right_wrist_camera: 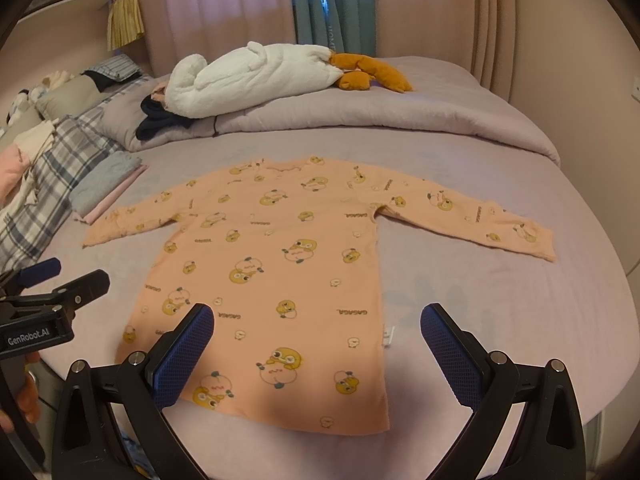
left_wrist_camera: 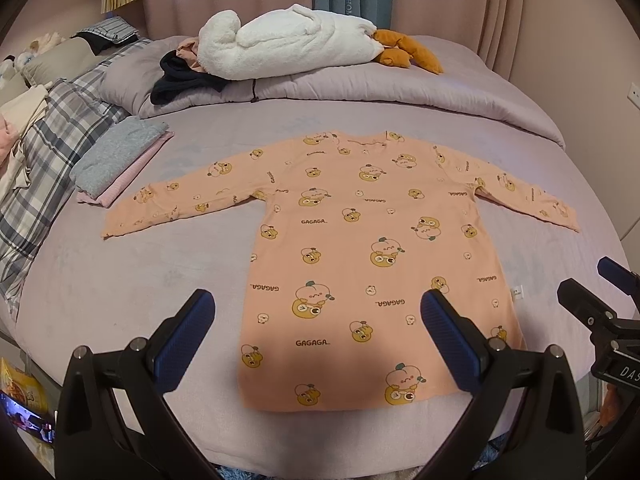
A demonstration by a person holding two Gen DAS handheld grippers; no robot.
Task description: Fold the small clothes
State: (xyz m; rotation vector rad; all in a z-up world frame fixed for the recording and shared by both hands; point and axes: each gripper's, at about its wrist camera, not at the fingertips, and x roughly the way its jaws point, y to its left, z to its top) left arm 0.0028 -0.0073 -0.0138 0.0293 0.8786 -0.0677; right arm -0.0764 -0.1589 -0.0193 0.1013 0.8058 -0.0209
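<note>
A small peach long-sleeved shirt (left_wrist_camera: 360, 248) with cartoon prints lies flat on the lilac bed, sleeves spread out to both sides; it also shows in the right wrist view (right_wrist_camera: 280, 264). My left gripper (left_wrist_camera: 318, 316) is open and empty, hovering above the shirt's hem. My right gripper (right_wrist_camera: 318, 332) is open and empty, above the hem's right part. The right gripper shows at the right edge of the left wrist view (left_wrist_camera: 600, 292), and the left gripper at the left edge of the right wrist view (right_wrist_camera: 60, 280).
A folded grey and pink stack (left_wrist_camera: 120, 160) lies left of the shirt. A plaid blanket (left_wrist_camera: 52, 160) covers the left side. A white plush goose (left_wrist_camera: 288, 40) and dark clothing (left_wrist_camera: 180, 80) rest on the rolled duvet (left_wrist_camera: 400, 88) behind.
</note>
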